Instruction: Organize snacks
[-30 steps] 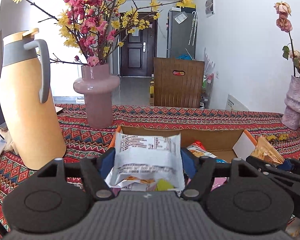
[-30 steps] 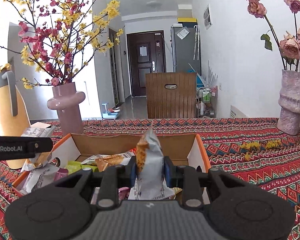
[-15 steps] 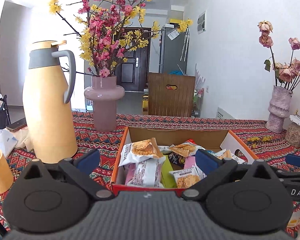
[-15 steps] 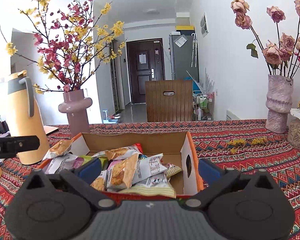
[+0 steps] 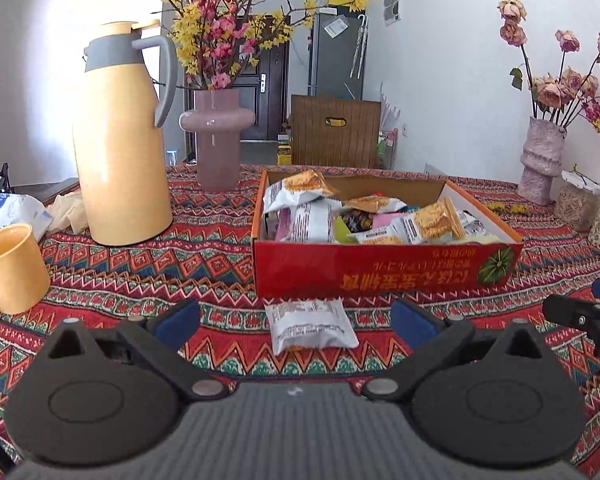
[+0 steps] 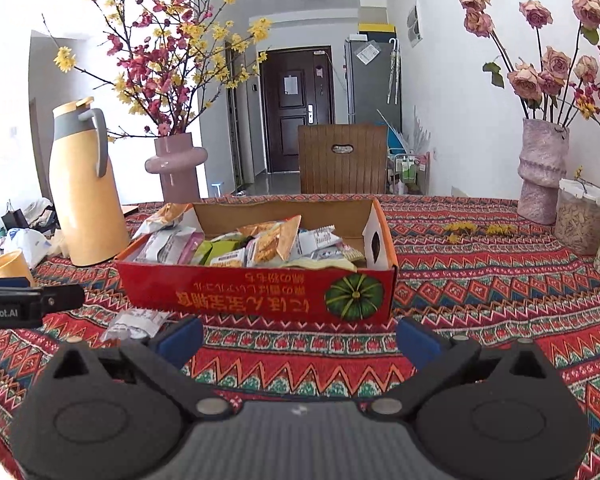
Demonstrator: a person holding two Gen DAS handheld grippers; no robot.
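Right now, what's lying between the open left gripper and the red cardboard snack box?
One silver-white snack packet lies flat on the patterned tablecloth, between the left gripper and the red cardboard box, clearest in the left wrist view.

Left gripper (image 5: 295, 318) and right gripper (image 6: 299, 338): black ribbed bodies, round-embossed linkage arms, silver pivot screws, blue pads (image 5: 178, 322) lining the jaws; white lettering on one side.

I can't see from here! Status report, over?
Left gripper and right gripper open, empty. One snack packet on cloth outside red box. Nothing blocking it.
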